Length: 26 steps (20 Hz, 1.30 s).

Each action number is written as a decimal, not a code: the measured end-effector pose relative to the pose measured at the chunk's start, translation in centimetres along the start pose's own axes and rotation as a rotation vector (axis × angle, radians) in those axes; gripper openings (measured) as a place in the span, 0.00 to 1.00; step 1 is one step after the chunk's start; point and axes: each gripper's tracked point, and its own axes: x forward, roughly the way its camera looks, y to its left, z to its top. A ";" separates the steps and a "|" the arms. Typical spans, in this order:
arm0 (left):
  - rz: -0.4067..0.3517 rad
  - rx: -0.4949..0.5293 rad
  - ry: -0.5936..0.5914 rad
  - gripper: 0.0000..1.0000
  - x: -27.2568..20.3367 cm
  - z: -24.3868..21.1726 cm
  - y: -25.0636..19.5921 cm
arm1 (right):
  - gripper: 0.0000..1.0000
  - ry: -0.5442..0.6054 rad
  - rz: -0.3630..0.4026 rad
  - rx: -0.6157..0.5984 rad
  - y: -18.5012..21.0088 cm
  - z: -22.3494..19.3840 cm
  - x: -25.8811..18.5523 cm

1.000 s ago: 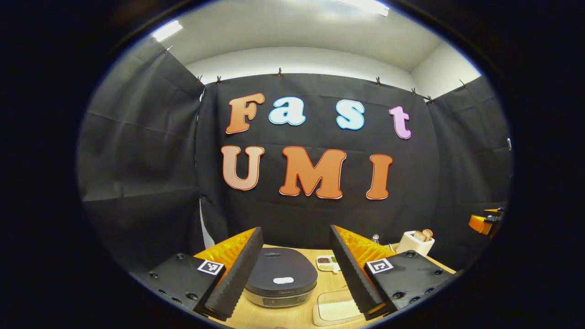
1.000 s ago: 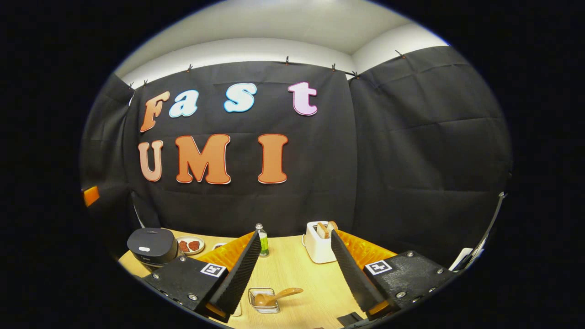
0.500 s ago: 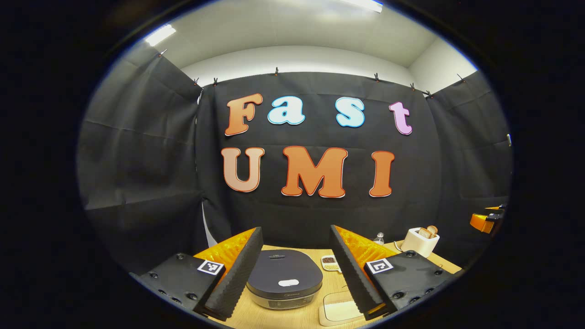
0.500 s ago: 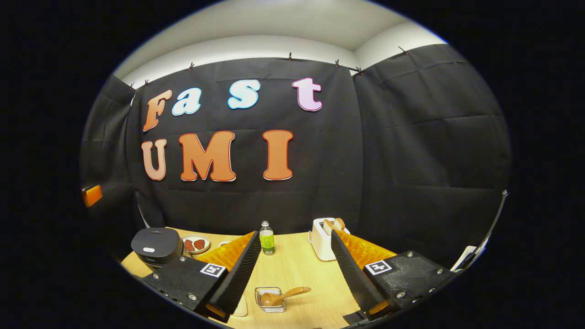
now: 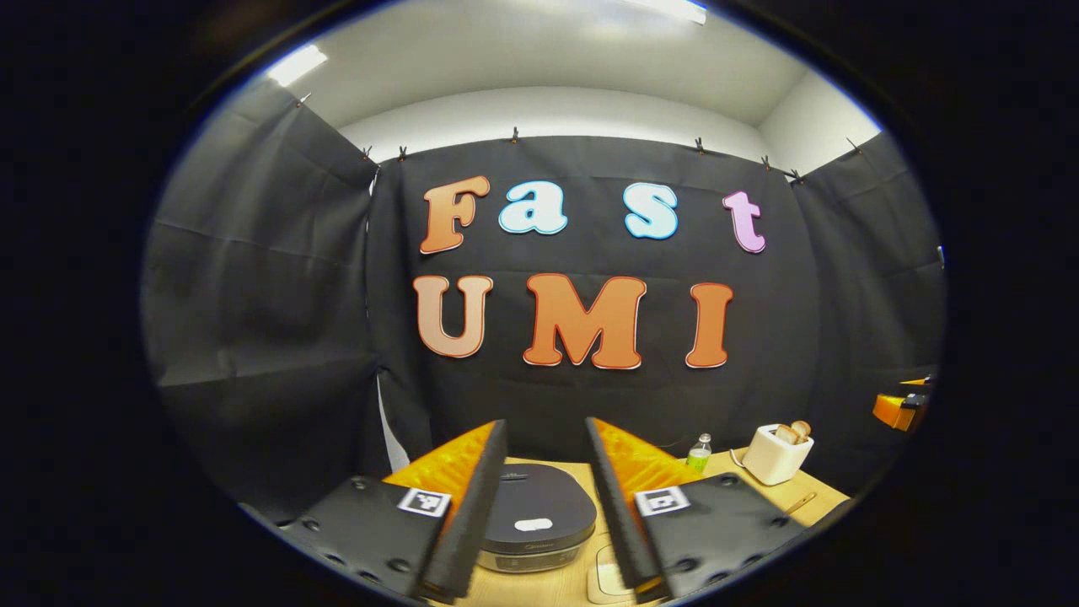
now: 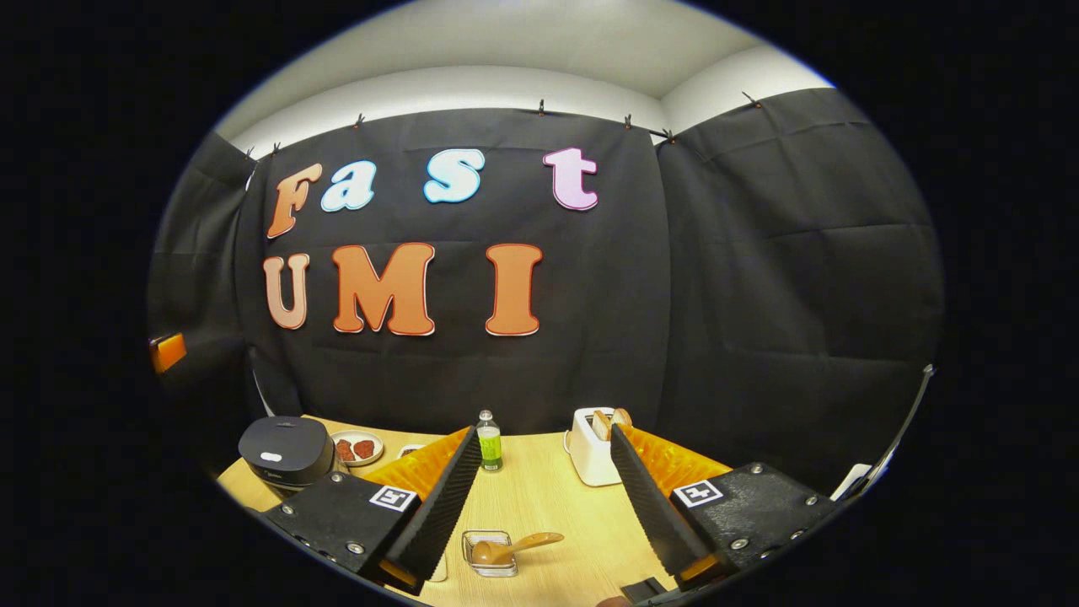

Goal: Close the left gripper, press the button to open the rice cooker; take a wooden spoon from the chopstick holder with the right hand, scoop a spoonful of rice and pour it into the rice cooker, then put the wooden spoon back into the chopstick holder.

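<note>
Left gripper (image 5: pixel 539 506) half-open, empty, above shut rice cooker (image 5: pixel 534 521); right gripper (image 6: pixel 539 506) wide open, empty, over wooden spoon (image 6: pixel 510 548).

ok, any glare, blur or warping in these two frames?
Left gripper view: sharp, ceiling light blown out, cloth edges bowed by the fisheye, soft sheen on the rice cooker lid. Right gripper view: sharp, evenly lit, table curves; wooden spoon crisp.

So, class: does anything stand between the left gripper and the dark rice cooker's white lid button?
Nothing visible does. The left gripper frames the dark rice cooker, and its white oval button lies unobstructed between the open fingers.
</note>
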 end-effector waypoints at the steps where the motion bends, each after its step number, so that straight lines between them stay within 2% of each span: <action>1: 0.014 0.002 -0.002 0.28 -0.1 -0.1 0.5 | 0.95 0.000 0.001 -0.005 0.0 0.0 0.0; 2: 0.051 0.010 -0.017 0.19 -0.2 0.3 1.4 | 1.00 0.001 0.004 -0.006 0.0 -0.1 -0.2; 3: 0.034 0.005 -0.029 0.10 -0.4 0.5 1.1 | 0.95 0.006 0.005 -0.003 0.0 -0.2 -0.3; 4: 0.034 -0.003 -0.027 0.01 -0.8 0.5 1.1 | 1.00 0.010 0.005 0.002 -0.1 -0.4 -0.3; 5: 0.018 -0.011 -0.019 0.05 -0.7 0.2 0.7 | 0.95 0.014 0.003 0.007 -0.1 -0.5 -0.3; 6: 0.020 -0.010 -0.010 0.04 -0.7 -0.1 0.7 | 1.00 0.016 0.002 0.009 -0.1 -0.5 -0.4; 7: 0.020 -0.011 0.003 0.09 -0.5 -0.5 1.0 | 1.00 0.017 0.002 0.011 -0.1 -0.6 -0.4; 9: -0.003 -0.046 0.044 0.00 0.2 -2.1 0.8 | 1.00 0.023 0.006 0.011 0.2 -0.8 -0.7; 10: -0.017 -0.066 0.066 0.05 0.7 -3.0 0.7 | 0.95 0.026 0.009 0.008 0.3 -0.9 -0.7; 11: -0.014 -0.072 0.081 0.04 1.4 -3.8 1.1 | 1.00 0.026 0.009 0.004 0.4 -1.0 -0.8; 12: -0.012 -0.071 0.100 0.04 2.1 -4.8 1.3 | 0.95 0.027 0.007 -0.001 0.3 -1.0 -0.9; 14: -0.008 -0.035 0.137 0.05 3.8 -6.8 1.8 | 0.95 0.042 0.014 -0.001 0.6 -1.5 -1.2; 15: -0.005 -0.004 0.160 0.05 4.5 -8.1 1.9 | 1.00 0.050 0.023 0.011 0.9 -1.6 -1.4; 16: 0.000 0.016 0.181 0.04 5.4 -9.2 2.1 | 0.95 0.055 0.026 0.023 1.0 -1.7 -1.4; 20: -0.052 0.061 0.267 0.04 8.3 -14.8 1.0 | 0.95 0.072 0.003 0.037 0.8 -2.4 -1.8; 21: -0.068 0.061 0.301 0.00 9.0 -16.8 0.7 | 0.95 0.081 0.002 0.038 1.0 -2.7 -1.9; 22: -0.082 0.038 0.345 0.05 9.3 -18.9 0.5 | 0.95 0.090 0.002 0.039 1.1 -3.0 -2.1; 23: -0.080 0.018 0.380 0.04 9.6 -20.5 0.6 | 0.95 0.097 0.001 0.038 1.2 -3.2 -2.2; 26: -0.074 0.064 0.425 0.04 10.0 -23.3 1.0 | 0.95 0.108 -0.008 0.027 1.2 -3.9 -2.5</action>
